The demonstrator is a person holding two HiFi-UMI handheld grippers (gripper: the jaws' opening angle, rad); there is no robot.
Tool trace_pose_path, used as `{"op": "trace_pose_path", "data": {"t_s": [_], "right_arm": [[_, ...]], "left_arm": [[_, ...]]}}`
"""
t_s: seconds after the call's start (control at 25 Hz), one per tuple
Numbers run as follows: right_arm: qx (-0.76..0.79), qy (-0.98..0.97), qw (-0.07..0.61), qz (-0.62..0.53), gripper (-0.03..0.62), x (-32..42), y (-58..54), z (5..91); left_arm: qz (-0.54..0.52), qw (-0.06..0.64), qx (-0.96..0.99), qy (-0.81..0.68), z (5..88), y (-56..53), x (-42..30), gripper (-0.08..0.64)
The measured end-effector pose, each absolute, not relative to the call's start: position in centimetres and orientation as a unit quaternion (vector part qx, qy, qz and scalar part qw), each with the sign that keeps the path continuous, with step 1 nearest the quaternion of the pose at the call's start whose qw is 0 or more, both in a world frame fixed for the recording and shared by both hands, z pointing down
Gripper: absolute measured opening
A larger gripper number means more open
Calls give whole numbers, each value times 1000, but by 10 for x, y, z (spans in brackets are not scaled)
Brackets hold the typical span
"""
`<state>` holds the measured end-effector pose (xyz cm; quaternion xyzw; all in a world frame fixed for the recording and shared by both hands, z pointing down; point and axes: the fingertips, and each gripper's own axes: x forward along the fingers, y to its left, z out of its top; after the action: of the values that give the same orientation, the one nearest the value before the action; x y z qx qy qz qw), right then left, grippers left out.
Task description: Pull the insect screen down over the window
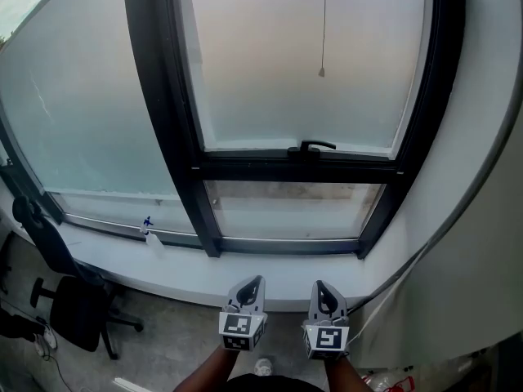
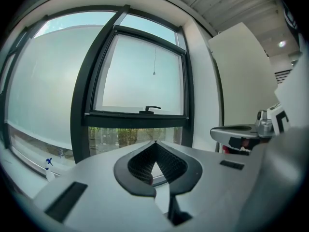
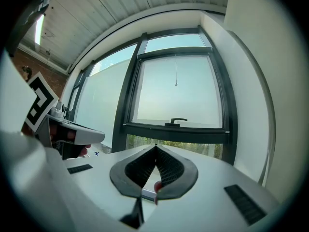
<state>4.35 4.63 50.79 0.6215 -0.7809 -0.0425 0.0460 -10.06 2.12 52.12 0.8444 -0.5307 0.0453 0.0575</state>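
Head view, steeply downward. Black-framed window (image 1: 294, 170) ahead of both tools, above a white sill (image 1: 163, 272). Upper pane pale and cloudy, lower pane clear, with greenery beyond. No insect screen made out in any view, judged rolled up above the upper pane, out of frame. Thin pull cord (image 1: 324, 23) hanging before the upper pane, long axis vertical, ending in a small weight (image 1: 321, 72) above the handle (image 1: 315, 146). Left gripper (image 1: 252, 284) and right gripper (image 1: 321, 287) side by side, short of the sill, aimed at the window, jaws of each pressed together with nothing between. Cord well apart from both, ahead and higher, almost in line with the right gripper, hence judged nearer to that hand. Likely next: a reach up and forward, jaws parted, then closed on the weight, then a straight downward pull.
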Motion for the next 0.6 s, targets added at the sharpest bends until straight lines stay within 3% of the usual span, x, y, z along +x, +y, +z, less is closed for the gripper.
{"op": "trace_pose_path", "data": {"t_s": [0.6], "right_arm": [[659,-749,52,-45,3,57,-28,509]], "left_arm": [[32,55,871,-487,514,-68,-80,3]]}}
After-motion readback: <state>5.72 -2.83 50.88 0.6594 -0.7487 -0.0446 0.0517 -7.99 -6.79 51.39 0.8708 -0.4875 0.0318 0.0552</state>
